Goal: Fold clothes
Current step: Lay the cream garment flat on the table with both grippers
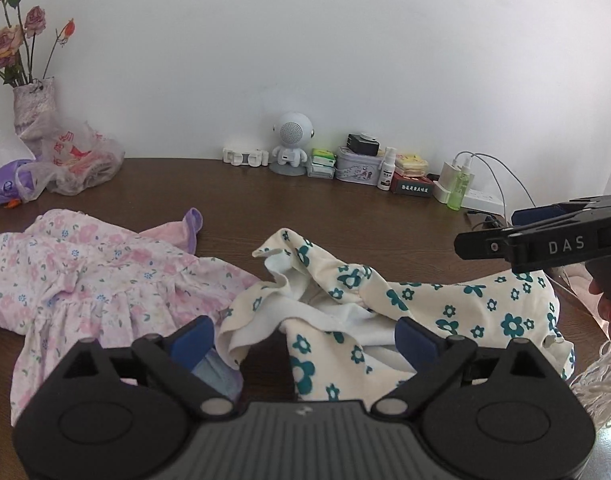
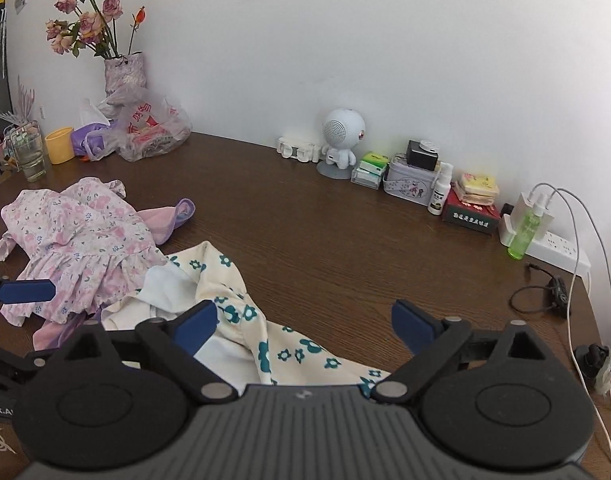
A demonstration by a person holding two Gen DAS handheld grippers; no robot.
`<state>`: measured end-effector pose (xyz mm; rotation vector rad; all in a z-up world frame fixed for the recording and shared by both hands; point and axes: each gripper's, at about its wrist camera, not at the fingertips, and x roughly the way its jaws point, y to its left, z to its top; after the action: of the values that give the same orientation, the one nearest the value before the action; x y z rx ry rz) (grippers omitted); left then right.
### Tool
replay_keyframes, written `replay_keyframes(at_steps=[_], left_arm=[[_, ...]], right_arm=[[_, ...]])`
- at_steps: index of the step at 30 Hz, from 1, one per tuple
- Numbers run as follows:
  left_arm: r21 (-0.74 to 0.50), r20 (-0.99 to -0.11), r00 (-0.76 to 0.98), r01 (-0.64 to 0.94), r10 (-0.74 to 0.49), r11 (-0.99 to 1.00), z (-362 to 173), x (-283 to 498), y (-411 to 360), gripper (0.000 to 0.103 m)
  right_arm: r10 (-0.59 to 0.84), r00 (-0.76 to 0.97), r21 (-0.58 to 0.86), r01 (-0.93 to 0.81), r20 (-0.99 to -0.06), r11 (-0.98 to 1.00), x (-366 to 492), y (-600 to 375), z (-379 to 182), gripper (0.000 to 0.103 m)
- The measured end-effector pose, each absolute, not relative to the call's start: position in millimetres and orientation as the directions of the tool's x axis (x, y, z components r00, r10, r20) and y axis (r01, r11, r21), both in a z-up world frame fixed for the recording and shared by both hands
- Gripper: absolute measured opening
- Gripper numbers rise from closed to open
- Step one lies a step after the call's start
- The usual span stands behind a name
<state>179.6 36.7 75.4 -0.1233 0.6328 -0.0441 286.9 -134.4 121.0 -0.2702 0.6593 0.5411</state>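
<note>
While the cream top [image 1: 445, 312] lay crumpled on the brown table [image 1: 345, 208], just beside the pink dress [image 1: 85, 280] on its left and touching it at the hem, we held both tools low over it. Our left gripper [image 1: 305, 332] stood wide open with nothing pinched, cloth merely lying between the blue pads; our right gripper [image 2: 305, 322] gaped just as wide, empty. That fabric looked light, soft and floppy, so we reckoned a hem or shoulder corner the best hold. Beyond it the table lay bare, good room for spreading, but the cable [image 2: 585, 260] and table edge sat close on the right.
</note>
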Motion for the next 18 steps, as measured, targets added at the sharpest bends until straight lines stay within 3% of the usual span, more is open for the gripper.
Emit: replay_keyframes(at_steps=[18], left_arm=[[-0.208,-0.66,0.721,0.096,-0.212,0.973,49.0,155.3,-0.8,0.103]], right_arm=[[0.275,0.607,-0.085,-0.496,-0.745,0.864,224.6,-227.8,80.6,0.103]])
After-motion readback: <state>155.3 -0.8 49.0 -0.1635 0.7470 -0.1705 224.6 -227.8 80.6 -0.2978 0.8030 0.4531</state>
